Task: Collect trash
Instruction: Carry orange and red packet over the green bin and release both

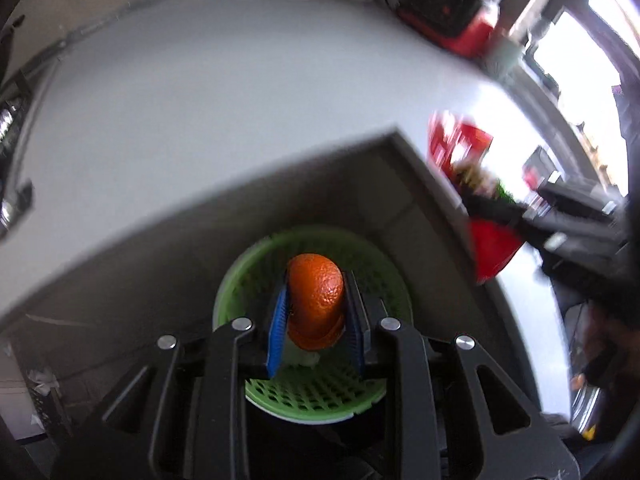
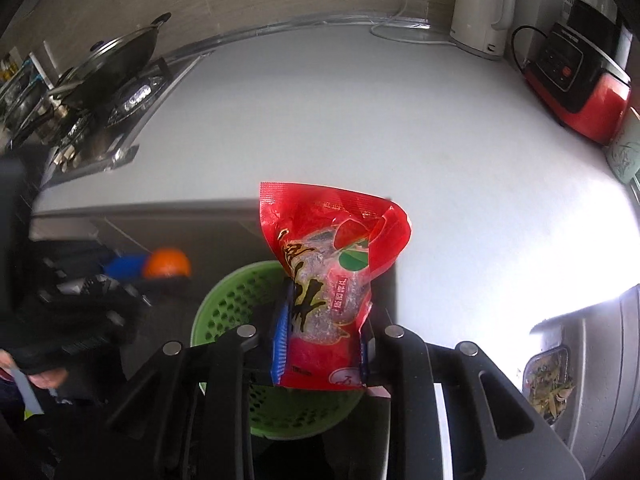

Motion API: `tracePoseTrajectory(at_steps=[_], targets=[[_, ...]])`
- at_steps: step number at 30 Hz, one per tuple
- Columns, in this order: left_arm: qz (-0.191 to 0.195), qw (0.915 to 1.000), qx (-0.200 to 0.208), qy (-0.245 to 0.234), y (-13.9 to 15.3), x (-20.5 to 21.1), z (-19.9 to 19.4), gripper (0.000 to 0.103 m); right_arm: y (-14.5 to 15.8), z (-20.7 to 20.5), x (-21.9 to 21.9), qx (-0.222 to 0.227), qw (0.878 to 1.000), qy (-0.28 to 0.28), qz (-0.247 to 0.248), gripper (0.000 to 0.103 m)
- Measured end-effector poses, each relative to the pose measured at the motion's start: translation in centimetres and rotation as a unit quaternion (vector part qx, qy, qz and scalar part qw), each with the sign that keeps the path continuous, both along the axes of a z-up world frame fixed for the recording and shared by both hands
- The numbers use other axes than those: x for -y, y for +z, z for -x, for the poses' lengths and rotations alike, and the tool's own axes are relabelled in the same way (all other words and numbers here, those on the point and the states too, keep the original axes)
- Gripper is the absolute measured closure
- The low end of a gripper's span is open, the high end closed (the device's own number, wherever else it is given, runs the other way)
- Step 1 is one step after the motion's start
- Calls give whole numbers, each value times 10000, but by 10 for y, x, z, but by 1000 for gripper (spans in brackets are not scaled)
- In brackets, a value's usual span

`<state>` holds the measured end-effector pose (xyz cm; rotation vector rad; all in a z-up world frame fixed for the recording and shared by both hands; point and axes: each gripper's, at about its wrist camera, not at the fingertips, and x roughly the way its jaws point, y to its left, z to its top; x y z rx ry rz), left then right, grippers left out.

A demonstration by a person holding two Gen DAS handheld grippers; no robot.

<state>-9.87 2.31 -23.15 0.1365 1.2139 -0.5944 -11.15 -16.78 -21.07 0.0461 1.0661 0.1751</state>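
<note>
Jaws of left gripper (image 1: 316, 308): clamped on orange peel (image 1: 316, 304), green basket (image 1: 256, 256) directly beneath. Jaws of right gripper (image 2: 322, 344): clamped on red snack bag (image 2: 328, 280), same basket (image 2: 224, 308) below-left, white bench (image 2: 360, 128) beyond.

Daylight floods in from the right of both views, blowing out the window (image 1: 568, 60) in the left wrist view and washing the near-right stretch of the white table (image 2: 500, 240) into pure glare in the right wrist view. The left wrist picture is smeared by motion blur; only the orange peel (image 1: 316, 300) reads fairly sharp. The right wrist picture is crisper at its centre, where the red packet (image 2: 328, 280) shines with highlights. Below the table edge lies deep shadow. Fisheye distortion bends every straight line, and dark vignetting rims the corners.
</note>
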Motion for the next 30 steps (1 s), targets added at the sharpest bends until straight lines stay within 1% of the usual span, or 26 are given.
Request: tracePoseTrajectory(at_steps=[3,5,7,8,9,10,11,12,17,19,21,22,24,26,29,30], targets=[[-65,9997,-209,-67,-27,10,13,79,0,7,7,19,10000,13,-49,77],[-40,9991,-416,-14,-45,13,15,79,1,11,11,43,9999,28,-90,77],[12,9984,-568,-34,-56,15,15,78,1,15,15,60,9999,58,-96,77],[-43,9981,-620,-23,-62,17,15,75,1,16,16,71,9999,63,-94,77],[-109,9976,-684,-15,-67,18,16,64,1,17,17,72,9999,70,-110,77],[-151,9974,-708,-20,-70,19,17,58,1,18,18,73,9999,77,-116,77],[-228,9976,-653,13,-71,19,18,47,1,19,19,82,9999,81,-129,77],[-265,9978,-607,24,-70,18,20,41,1,19,21,80,9998,85,-142,77],[-381,9984,-401,115,-58,15,19,31,-1,21,22,55,9997,103,-219,77],[-528,9978,-228,336,-49,8,16,25,-1,21,23,51,9994,151,-319,77],[-761,9951,-25,623,-39,0,12,13,-3,21,22,40,9979,267,-595,76],[-848,9929,96,823,-31,-8,9,11,-5,21,19,25,9970,377,-681,75],[-925,9887,284,1148,-22,-22,4,9,-7,21,11,4,9961,566,-681,75],[-1047,9817,477,1519,-9,-40,0,8,-12,21,2,-41,9951,734,-657,74],[-1131,9729,594,1930,4,-63,-8,8,-24,20,-13,-134,9942,939,-516,72],[-1109,9716,608,2002,6,-68,-9,8,-29,19,-18,-169,9936,1016,-455,72]])
